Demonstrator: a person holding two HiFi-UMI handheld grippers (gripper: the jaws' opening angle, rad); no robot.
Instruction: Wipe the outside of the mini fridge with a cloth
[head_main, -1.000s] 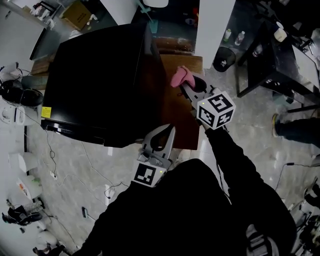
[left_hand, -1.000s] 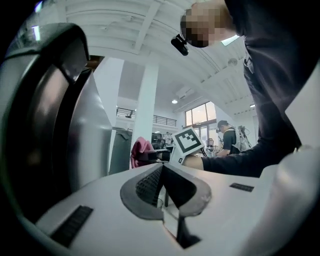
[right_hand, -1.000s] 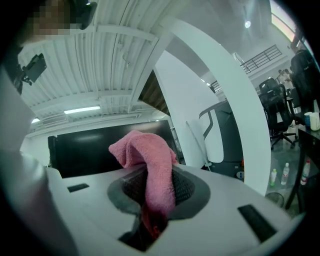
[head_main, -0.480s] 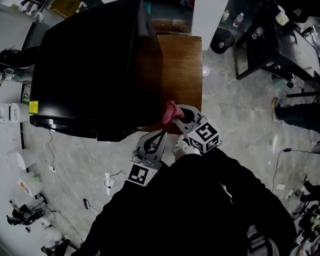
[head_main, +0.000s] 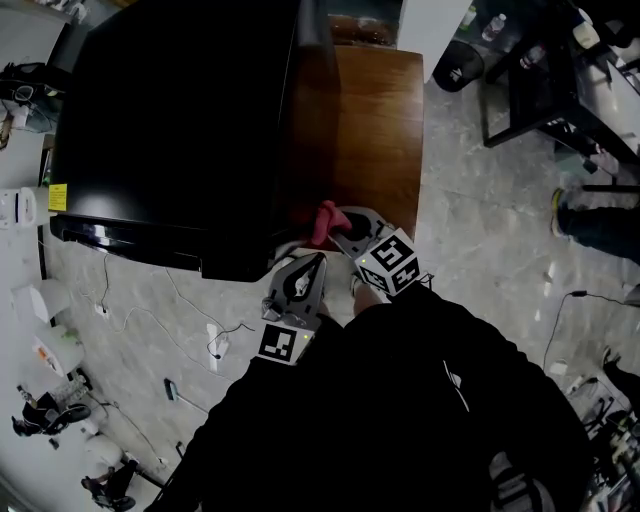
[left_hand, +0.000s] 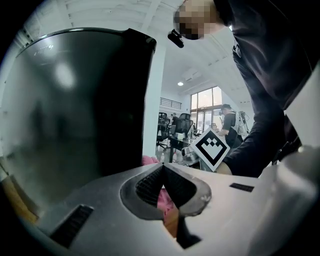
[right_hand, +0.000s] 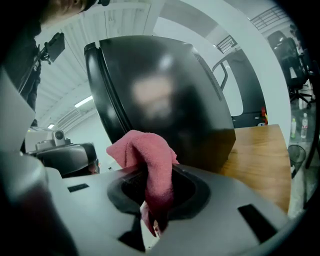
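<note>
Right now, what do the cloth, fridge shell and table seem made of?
The cloth looks like pink terry fabric, nappy. The mini fridge: glossy black shell, painted metal or plastic, mirroring blurry lights. The table looks wooden or veneered, grain showing.

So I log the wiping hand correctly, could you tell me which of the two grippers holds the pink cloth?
The right gripper: its jaws are shut on the pink cloth, beside the black fridge. The left gripper is shut on nothing.

mini fridge (head_main: 170, 120) was glossy black | cloth (right_hand: 148, 155) was pink | desk (head_main: 385, 130) was brown wood grain | left gripper (head_main: 320, 259) and right gripper (head_main: 337, 229) were grey, with black-and-white square markers | floor (head_main: 480, 230) was grey marbled
</note>
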